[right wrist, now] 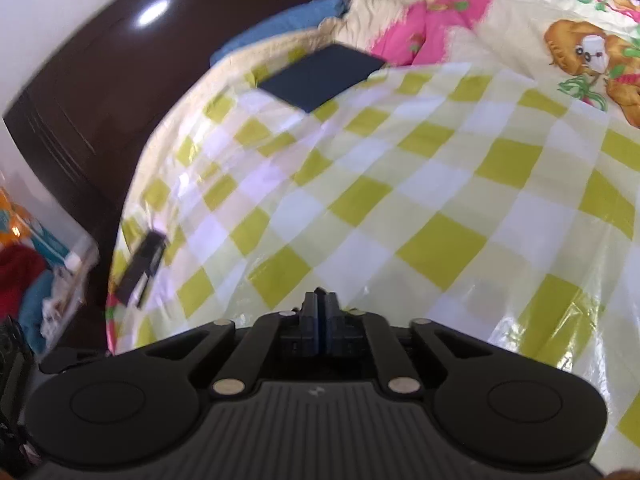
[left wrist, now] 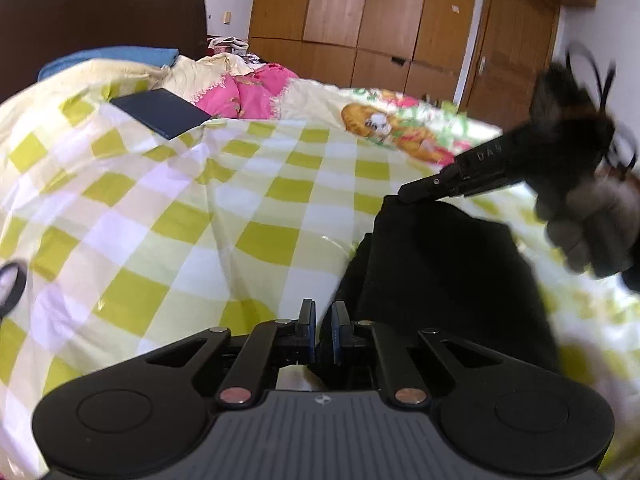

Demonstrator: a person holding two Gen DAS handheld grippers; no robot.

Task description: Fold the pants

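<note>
The black pants [left wrist: 436,268] lie bunched on the green-checked bed cover [left wrist: 240,208] at the right of the left wrist view. My left gripper [left wrist: 323,316] is at the bottom centre, its pads closed on the pants' near left edge. My right gripper [left wrist: 404,196] comes in from the right in a gloved hand [left wrist: 580,240], pinching the pants' far corner and holding it slightly raised. In the right wrist view the right gripper [right wrist: 320,300] has its pads together over the bed cover [right wrist: 400,200], with only a dark sliver at their tips; the rest of the pants is out of that view.
A dark blue flat book [left wrist: 164,112] [right wrist: 320,76] lies on the cover's far left. Pink and cartoon-print bedding [left wrist: 248,96] is heaped behind it. A dark headboard [left wrist: 100,8] and a wooden wardrobe [left wrist: 400,12] stand beyond. A black oblong object [right wrist: 142,268] rests by the bed's left edge.
</note>
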